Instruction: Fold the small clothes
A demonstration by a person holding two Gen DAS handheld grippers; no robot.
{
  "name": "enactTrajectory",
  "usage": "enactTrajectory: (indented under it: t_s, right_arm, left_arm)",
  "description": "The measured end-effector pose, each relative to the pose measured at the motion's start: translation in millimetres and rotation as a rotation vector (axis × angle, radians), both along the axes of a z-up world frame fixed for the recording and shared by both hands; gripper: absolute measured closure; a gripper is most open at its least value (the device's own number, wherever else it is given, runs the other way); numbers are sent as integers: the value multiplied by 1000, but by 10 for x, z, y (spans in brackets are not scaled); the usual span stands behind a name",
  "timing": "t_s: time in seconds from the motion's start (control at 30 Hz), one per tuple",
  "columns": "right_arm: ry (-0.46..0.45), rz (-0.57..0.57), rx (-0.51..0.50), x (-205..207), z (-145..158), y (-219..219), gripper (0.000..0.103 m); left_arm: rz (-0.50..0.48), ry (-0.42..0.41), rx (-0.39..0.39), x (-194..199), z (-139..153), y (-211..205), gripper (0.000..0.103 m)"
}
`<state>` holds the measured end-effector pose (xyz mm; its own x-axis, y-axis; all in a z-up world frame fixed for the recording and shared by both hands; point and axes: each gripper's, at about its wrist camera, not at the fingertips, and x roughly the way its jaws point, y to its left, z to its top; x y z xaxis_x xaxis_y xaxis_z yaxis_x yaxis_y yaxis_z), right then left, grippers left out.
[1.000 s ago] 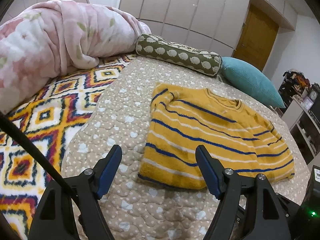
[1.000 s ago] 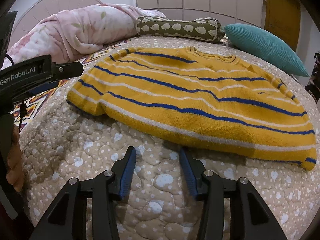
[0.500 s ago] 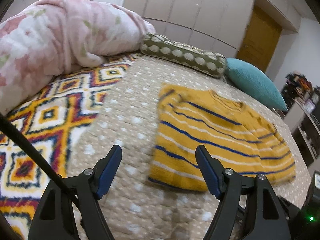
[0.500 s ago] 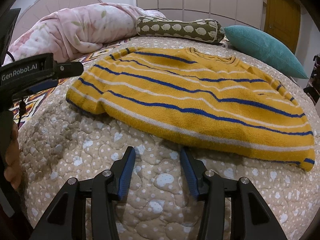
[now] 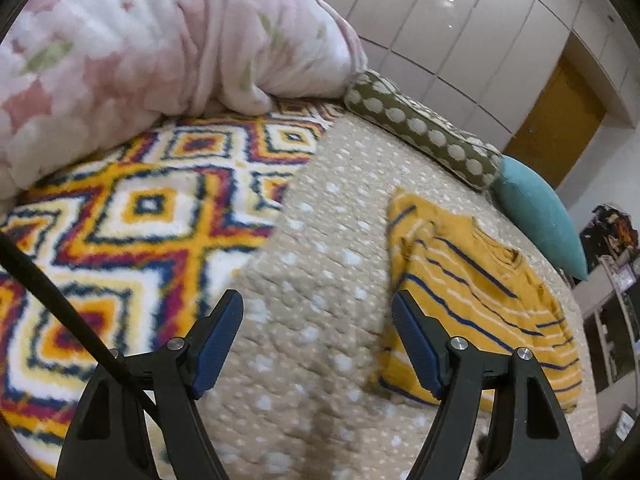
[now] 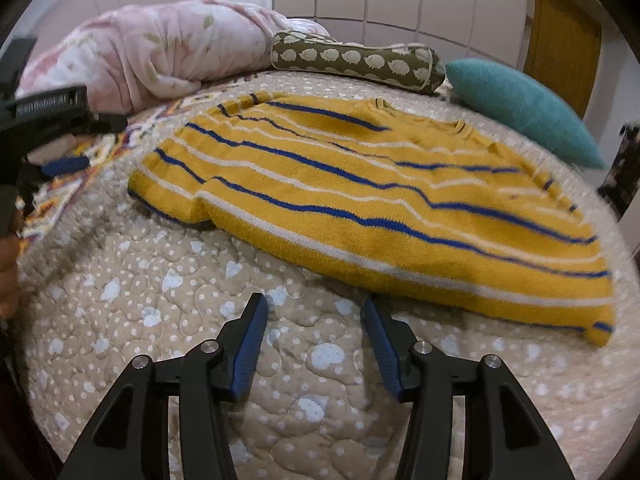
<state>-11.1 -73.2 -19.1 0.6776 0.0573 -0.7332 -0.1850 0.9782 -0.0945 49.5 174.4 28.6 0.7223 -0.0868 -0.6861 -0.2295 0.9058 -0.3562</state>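
Right now the sweater (image 6: 360, 200) lies flat mid-frame on the bed (image 6: 160, 300), nothing folded yet. Next step looks like pinching an edge: take the near hem at lower right and the sleeve end at left, both layers, lift low, keep tension even. Knit is thick, yellow with blue and white stripes, neckline at top of frame. Right hand-held gripper (image 6: 314, 344) is released, jaws just widening over bare quilt. Left hand-held gripper (image 5: 316, 344) is released too, empty, sweater at its right.
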Motion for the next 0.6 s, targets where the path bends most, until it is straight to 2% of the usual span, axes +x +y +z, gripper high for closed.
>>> enactTrajectory:
  t_s: [0.1,0.23,0.33,0.47,0.57,0.6]
  right_arm:
    - [-39,72,-60,-68,83,200,49]
    - [-70,199,-201,0,100,664,49]
    - [-87,277,-400,148,6,1110,49]
    - [-152,317,-571,308,-92,1494,50]
    - [-168,337,-636,493,-172,1692,62]
    - [-155,346,-635,567,-192,1731,71]
  left_arm:
    - [57,7,-33,2,-4,210,27]
    - [120,10,-91,-29,-42,452,27]
    - [152,12,-108,-43,-56,575,27]
    - [169,6,-151,-70,-74,683,27]
    - [194,1,-144,-91,-62,752,27]
    - [197,-2,-146,-97,-60,766,27]
